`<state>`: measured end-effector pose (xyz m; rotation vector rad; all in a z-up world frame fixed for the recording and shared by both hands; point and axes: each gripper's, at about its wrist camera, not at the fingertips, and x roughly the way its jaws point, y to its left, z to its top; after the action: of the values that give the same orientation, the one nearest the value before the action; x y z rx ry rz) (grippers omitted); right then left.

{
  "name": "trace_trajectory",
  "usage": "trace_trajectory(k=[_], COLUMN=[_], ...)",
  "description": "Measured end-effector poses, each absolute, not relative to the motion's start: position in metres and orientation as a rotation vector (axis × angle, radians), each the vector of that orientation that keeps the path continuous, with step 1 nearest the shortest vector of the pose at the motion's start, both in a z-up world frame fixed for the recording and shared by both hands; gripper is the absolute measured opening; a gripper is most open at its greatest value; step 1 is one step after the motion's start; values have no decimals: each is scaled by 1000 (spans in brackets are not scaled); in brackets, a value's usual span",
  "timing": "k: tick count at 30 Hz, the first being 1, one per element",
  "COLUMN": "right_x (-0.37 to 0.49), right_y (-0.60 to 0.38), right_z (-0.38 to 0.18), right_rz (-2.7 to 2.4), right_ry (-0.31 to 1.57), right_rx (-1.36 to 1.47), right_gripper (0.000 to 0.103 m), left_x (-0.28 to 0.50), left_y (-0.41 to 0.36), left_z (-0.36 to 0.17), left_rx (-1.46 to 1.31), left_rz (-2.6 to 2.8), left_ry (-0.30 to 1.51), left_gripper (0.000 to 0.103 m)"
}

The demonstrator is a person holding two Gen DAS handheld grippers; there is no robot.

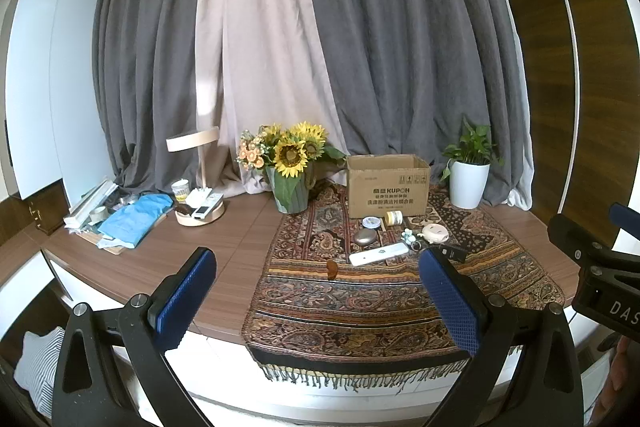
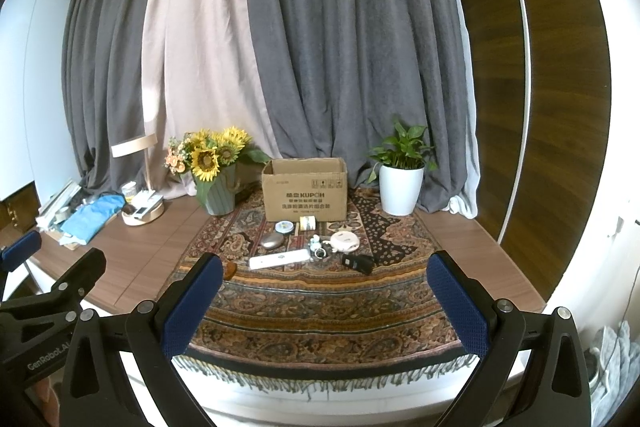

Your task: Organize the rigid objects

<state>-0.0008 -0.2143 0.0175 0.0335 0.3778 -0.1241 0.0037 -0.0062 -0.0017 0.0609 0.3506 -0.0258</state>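
Left gripper point(image 1: 316, 301) and right gripper point(image 2: 326, 303) both spread wide, empty, above near edge of patterned cloth point(image 2: 320, 311). Open KUPOH cardboard box point(image 2: 305, 195) at 12 o'clock; white remote point(image 2: 280, 259), silver pebble-shaped case point(image 2: 272, 241), small jar point(image 2: 308, 224), black device point(image 2: 359, 262) scattered just in front.

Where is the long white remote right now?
The long flat white remote lies on the patterned rug, in front of the cardboard box, just right of the silver oval case.
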Motion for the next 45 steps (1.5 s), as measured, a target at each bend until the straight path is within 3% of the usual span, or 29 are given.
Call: trace_trajectory(k=[11, 36, 45], right_x=[16, 153, 209], right_y=[-214, -237, -233], right_z=[13, -56, -83], right_rz=[-105, -14, -188], right_ry=[393, 503, 520], right_rx=[36, 73, 74], right_gripper=[103, 103, 103], left_x=[20, 157, 226], left_y=[-10, -25, -22], left_z=[-13, -69, -102], left_rx=[47, 60, 58], left_rz=[-14, 15, 7], left_ry=[387, 484, 535], left_gripper=[103, 103, 95])
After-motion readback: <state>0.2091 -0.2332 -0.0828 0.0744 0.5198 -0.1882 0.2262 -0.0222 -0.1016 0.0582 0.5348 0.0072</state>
